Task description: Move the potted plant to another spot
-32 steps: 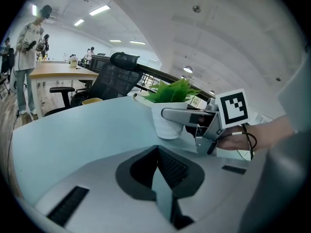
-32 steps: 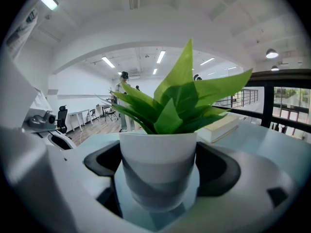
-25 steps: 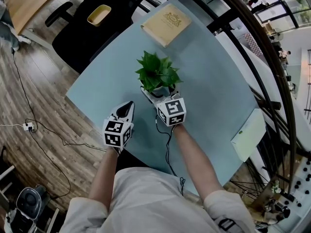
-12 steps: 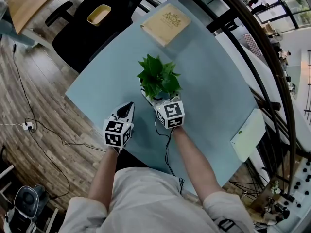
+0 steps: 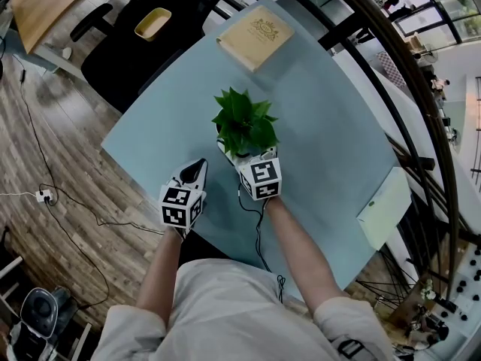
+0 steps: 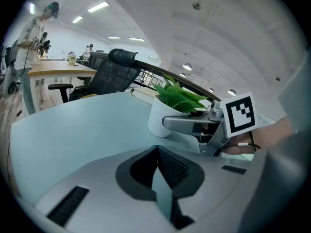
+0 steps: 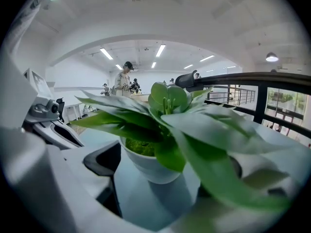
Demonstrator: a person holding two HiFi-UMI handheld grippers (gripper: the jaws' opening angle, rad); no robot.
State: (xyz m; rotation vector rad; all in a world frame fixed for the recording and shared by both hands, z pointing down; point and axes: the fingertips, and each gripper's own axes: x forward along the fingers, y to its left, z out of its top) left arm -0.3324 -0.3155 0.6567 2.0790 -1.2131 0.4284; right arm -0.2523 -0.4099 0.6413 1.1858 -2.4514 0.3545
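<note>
Open-plan office or lab floor. Landmark: pale table (image 5: 323, 126). Beyond its far edge, a black swivel chair (image 5: 113, 51) carrying a yellow tray (image 5: 152, 22); past that, a wooden desk (image 5: 45, 2). Under and to the left of the table, plank floor (image 5: 52, 149) with a loose cable (image 5: 30, 126) and a power strip (image 5: 43, 196). Along the table's right side, a black railing (image 5: 409, 74) and tall windows (image 5: 421, 10) behind it. Above the table, rows of strip lights (image 7: 106, 53) on a white ceiling. Far across the room from the table, people (image 7: 124, 79) standing at other desks.
</note>
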